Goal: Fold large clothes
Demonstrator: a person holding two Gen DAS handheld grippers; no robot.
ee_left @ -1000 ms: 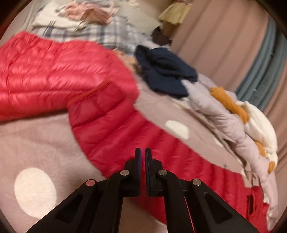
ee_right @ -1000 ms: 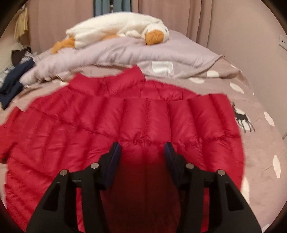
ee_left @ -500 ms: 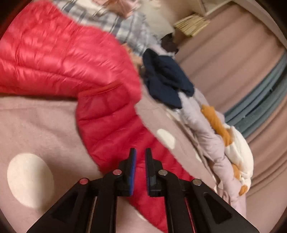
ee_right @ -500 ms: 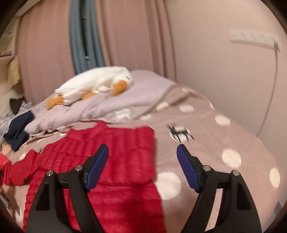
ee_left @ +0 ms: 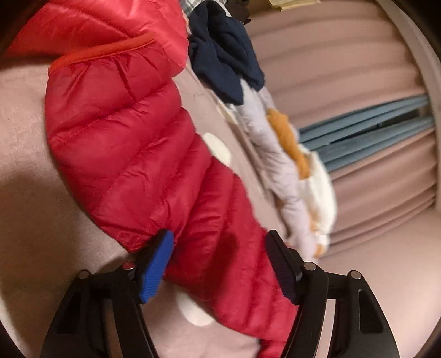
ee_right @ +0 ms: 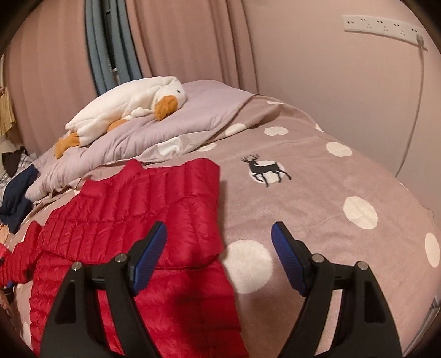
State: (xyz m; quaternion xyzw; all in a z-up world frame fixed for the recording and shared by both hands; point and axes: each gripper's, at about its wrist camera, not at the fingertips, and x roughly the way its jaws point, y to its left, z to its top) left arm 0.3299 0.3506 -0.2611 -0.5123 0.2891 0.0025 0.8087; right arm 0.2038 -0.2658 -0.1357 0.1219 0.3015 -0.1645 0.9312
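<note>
A red quilted puffer jacket (ee_right: 143,209) lies flat on the dotted mauve bedspread (ee_right: 317,220), its right side folded in over the body. My right gripper (ee_right: 219,228) hangs open above the jacket's right edge, holding nothing. In the left wrist view the jacket's sleeve (ee_left: 132,143) runs from the upper left down to the lower right. My left gripper (ee_left: 220,236) is low over that sleeve with its jaws opening. The sleeve passes between the fingers, and the pads do not press on it.
A white plush goose (ee_right: 132,102) rests on a lilac duvet (ee_right: 179,124) at the head of the bed. A navy garment (ee_left: 223,60) is bunched beyond the sleeve. Pink curtains (ee_right: 179,41) hang behind, and a power strip (ee_right: 383,24) is on the right wall.
My left gripper went from shut to open while sinking and rolling toward the sleeve. My right gripper widened, let go of the jacket and swung right; the jacket's right side now lies folded over.
</note>
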